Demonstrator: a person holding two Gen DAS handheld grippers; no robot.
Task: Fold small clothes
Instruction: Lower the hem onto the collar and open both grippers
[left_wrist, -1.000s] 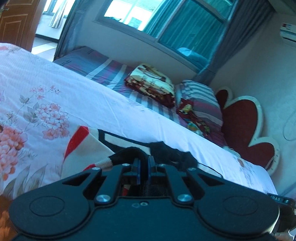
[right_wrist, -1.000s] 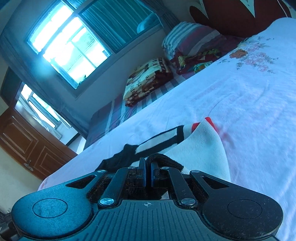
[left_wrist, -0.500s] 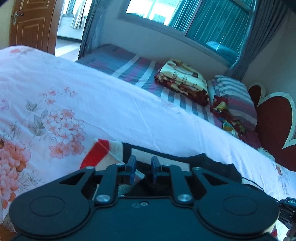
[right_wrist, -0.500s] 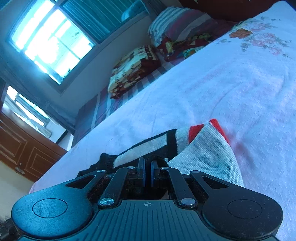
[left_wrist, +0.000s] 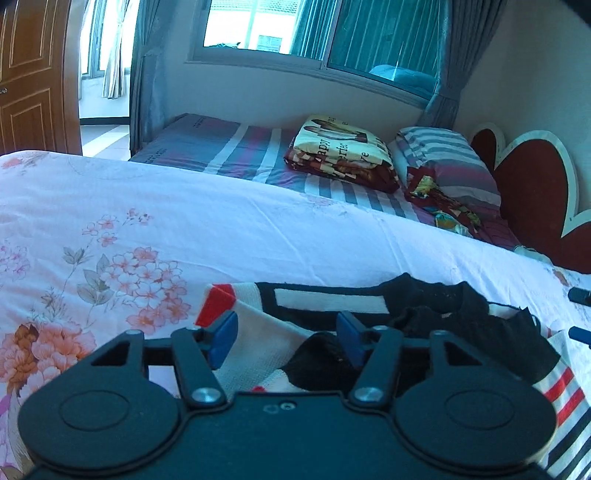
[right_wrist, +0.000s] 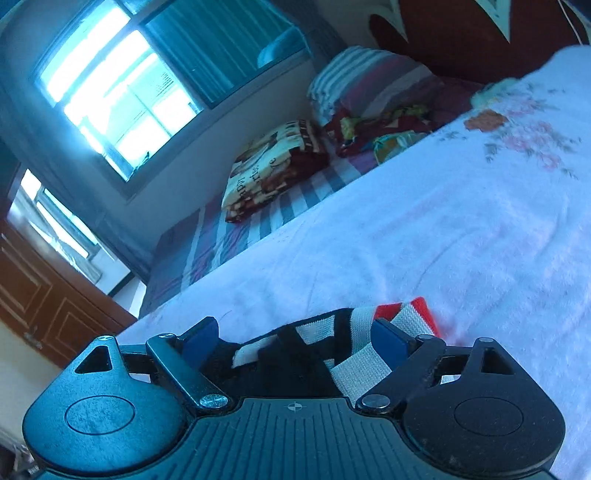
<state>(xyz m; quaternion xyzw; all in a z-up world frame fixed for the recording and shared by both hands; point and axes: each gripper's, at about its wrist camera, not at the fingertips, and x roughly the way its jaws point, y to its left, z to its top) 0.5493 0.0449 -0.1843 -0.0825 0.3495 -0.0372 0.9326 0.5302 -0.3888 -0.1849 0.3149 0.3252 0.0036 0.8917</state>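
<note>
Across the floral bed (left_wrist: 258, 229) lies the small knitted garment (left_wrist: 325, 302), and both my left claw (left_wrist: 286, 338) and right claw (right_wrist: 295, 343) are opening with cloth between but unpressed, so I should withdraw gently without dragging the fold.

My left gripper (left_wrist: 286, 338) and right gripper (right_wrist: 293, 341) are matte black, blue pads inside the jaws, silver screws behind them.
</note>
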